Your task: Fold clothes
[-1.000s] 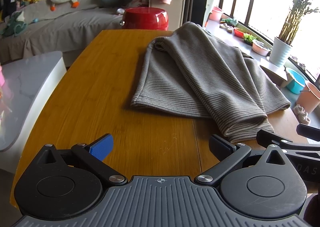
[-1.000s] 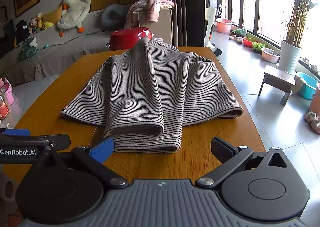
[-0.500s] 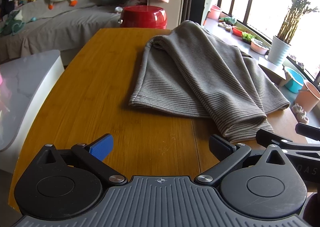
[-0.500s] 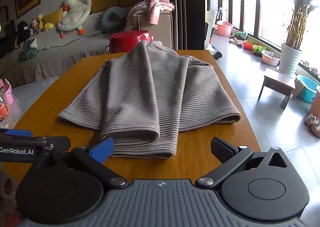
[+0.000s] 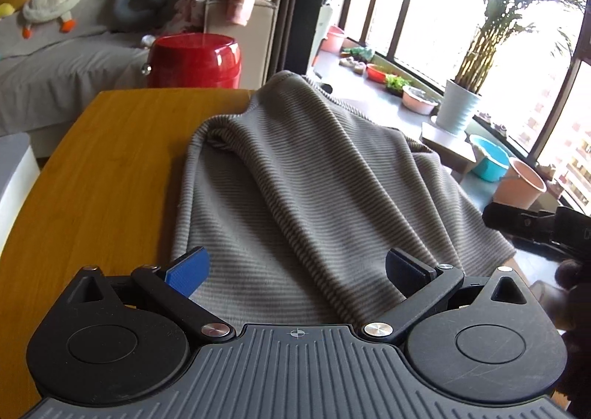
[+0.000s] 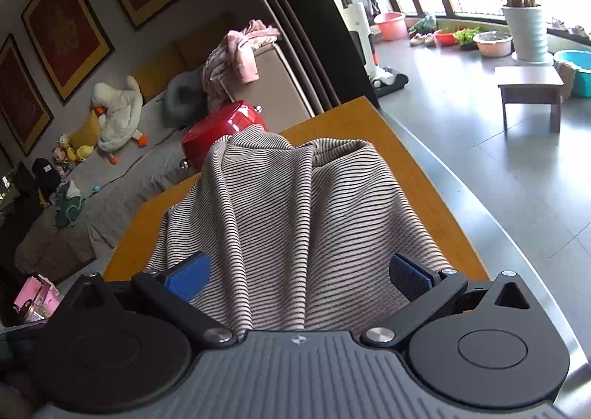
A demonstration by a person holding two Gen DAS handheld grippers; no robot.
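Left wrist view puts the left gripper (image 5: 295, 271) right over the near hem of the striped sweater (image 5: 314, 179), where a second ago it hung back over bare wood short of the cloth. Its fingers (image 5: 188, 271) stand spread wide, one on each side of a thick rolled fold, with nothing pinched between them. Right wrist view tells the same story: the right gripper (image 6: 299, 275) has closed in from its spot off the near edge, and the sweater (image 6: 295, 205) now fills the gap between its blue pads, which are also spread and empty. This view is tilted, so the hand has rolled as it came forward.

The sweater lies across the orange bench (image 5: 110, 160), partly folded lengthwise, with its far end reaching toward the red stool (image 5: 195, 61) past the bench's end. The right gripper's body shows at the right edge of the left view (image 5: 535, 227), just beside the sweater's near right corner.

I judge that both hands have finished their approach and are lined up to take the near hem. The likely next step is to close on it at two spots and carry it toward the far end to fold the sweater in half; the bunched roll may slip out of a shallow pinch
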